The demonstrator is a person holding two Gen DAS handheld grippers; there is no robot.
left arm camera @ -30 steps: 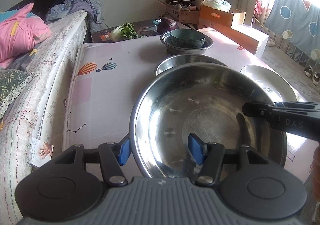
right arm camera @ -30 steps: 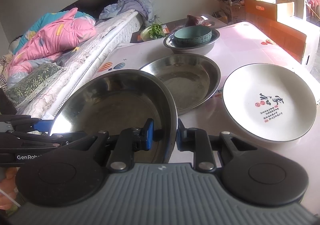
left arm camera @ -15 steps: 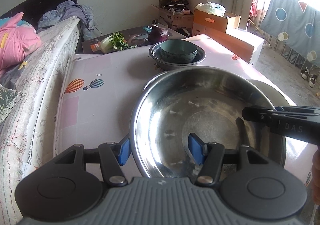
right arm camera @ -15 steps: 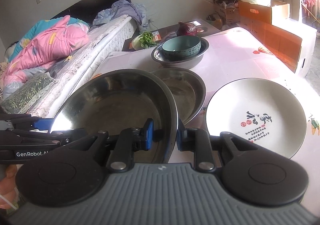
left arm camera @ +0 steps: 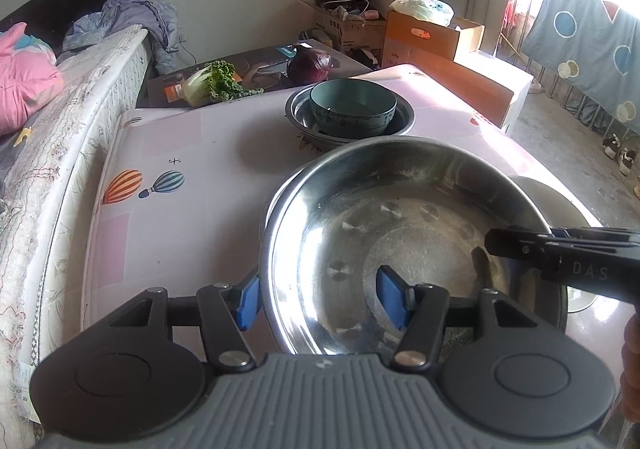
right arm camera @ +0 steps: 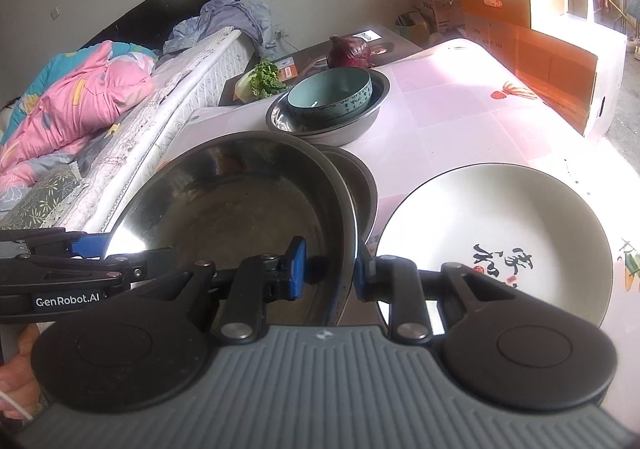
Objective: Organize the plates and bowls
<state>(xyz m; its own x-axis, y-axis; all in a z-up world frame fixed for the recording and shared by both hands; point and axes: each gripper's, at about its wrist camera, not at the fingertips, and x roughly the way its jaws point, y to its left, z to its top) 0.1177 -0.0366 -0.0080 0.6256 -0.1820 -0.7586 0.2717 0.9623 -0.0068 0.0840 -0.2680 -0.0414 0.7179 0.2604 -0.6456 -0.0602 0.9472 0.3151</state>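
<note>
Both grippers carry the large steel basin (left arm camera: 412, 245) above the table (left arm camera: 192, 153): the left gripper (left arm camera: 324, 299) and the right gripper (right arm camera: 328, 269) each pinch its rim (opposite sides). It should be lowered level onto the steel plate (right arm camera: 362, 185) beneath. Only the right view shows the white plate (right arm camera: 496, 245) whole.

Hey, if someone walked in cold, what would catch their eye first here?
The big steel basin, held by its rim in both grippers, left and right, over another steel dish. Beside it lies a white plate with calligraphy; farther back a teal bowl sits inside a steel bowl.
</note>
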